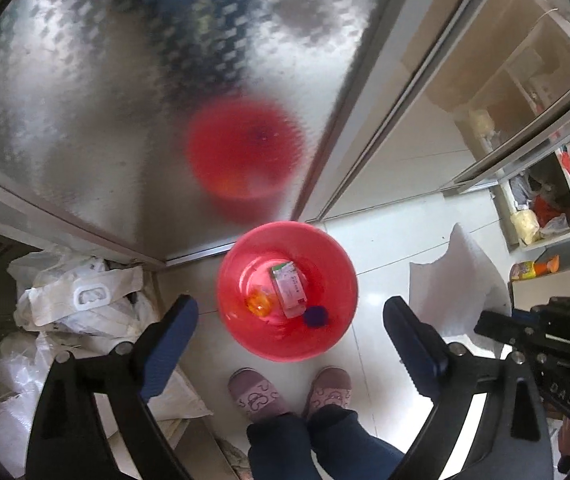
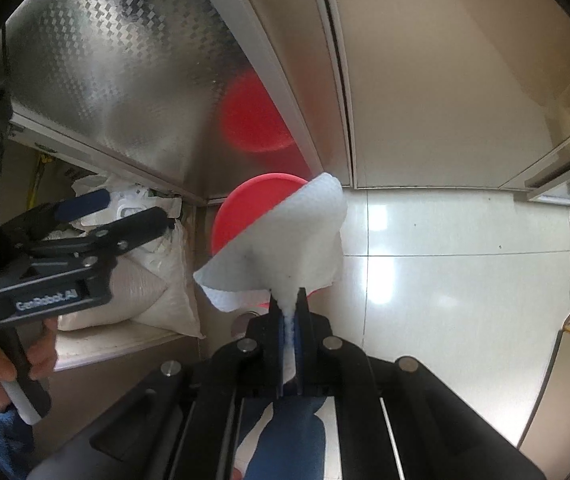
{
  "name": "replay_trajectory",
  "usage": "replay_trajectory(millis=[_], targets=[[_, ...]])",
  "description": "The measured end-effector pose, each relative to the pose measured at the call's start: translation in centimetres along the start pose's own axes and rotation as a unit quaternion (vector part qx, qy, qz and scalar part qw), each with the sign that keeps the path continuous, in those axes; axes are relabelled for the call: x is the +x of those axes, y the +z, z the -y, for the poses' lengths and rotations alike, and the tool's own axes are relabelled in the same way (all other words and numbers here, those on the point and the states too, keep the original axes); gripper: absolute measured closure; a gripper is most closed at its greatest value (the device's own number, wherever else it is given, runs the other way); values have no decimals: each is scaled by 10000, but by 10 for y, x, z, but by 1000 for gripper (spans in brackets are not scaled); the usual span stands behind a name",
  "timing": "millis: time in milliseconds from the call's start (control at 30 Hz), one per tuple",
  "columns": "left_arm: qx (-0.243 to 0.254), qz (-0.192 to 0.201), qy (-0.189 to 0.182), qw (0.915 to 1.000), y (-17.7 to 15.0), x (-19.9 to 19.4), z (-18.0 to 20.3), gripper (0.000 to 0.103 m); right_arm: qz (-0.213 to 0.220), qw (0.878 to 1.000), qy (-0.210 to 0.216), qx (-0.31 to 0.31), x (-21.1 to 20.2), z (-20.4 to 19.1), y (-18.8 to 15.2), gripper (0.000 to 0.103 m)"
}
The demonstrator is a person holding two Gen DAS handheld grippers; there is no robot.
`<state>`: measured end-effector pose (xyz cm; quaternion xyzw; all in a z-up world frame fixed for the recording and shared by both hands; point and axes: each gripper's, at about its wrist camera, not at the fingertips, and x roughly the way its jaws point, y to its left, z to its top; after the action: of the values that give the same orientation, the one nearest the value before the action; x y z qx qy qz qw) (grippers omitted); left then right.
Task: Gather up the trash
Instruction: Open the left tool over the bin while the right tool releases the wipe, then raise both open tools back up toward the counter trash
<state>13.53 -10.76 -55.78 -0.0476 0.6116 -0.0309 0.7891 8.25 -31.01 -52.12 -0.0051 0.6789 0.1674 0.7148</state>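
At your far left, white bags point(image 1: 81, 304) are lying heaped against the base of a patterned metal door point(image 1: 125, 92). Your left gripper point(image 1: 291, 344) is pointing steeply down with its jaws spread wide and nothing between them. Beyond those jaws a red bin point(image 1: 285, 290) is standing on the tiled floor point(image 1: 385, 248), at the corner of the door, which is mirroring it as a red blur. Inside the bin a small carton point(image 1: 289, 288), an orange piece point(image 1: 259, 304) and a dark blue cap point(image 1: 316, 316) are lying together. Your slippers point(image 1: 291, 396) are planted just short of the bin.

To the right, your right gripper point(image 2: 293, 312) is clenching its jaws on a white paper towel point(image 2: 285, 248). The towel is fanning out past the fingertips and, in the right wrist view, is covering part of the bin's rim. In the left wrist view it is hanging beside the bin, apart from it. Further right, open shelves point(image 1: 545, 208) are holding packets.
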Motion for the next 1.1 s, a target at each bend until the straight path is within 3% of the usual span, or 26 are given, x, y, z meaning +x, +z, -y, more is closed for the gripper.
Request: replay_trajectory(millis=[100,500,667,700,733,767,800,933,1100], targets=[[76,-94,108,9999,-3,3,-4,0,-75,9999,-64,-70,12,-4,0,99],[-169,-100,637,9978,-28,32,-50,0,-361,9977,-175,-542,89,-29,3,99],[-361,-70,672,9971,-38,46,-67,0,-383,9968,-325,-618,120,-34,6,98],[-380,-68,693,9969,-39,49,-70,0,-370,9964,-386,-662,125,-35,8,95],[-389,-81,715,9967,-40,50,-71,0,-371,9957,-453,-717,130,-37,9,74],[-386,-108,738,9965,-42,51,-72,0,-400,9952,-500,-745,135,-38,9,38],[-390,-124,770,9962,-43,50,-72,0,-409,9951,-527,-732,136,-38,9,26],[-455,-102,732,9962,-46,35,-70,0,-394,9955,-504,-695,130,-42,8,23],[-444,28,722,9964,-38,-6,-61,0,-336,9980,-344,-412,88,-46,8,21]])
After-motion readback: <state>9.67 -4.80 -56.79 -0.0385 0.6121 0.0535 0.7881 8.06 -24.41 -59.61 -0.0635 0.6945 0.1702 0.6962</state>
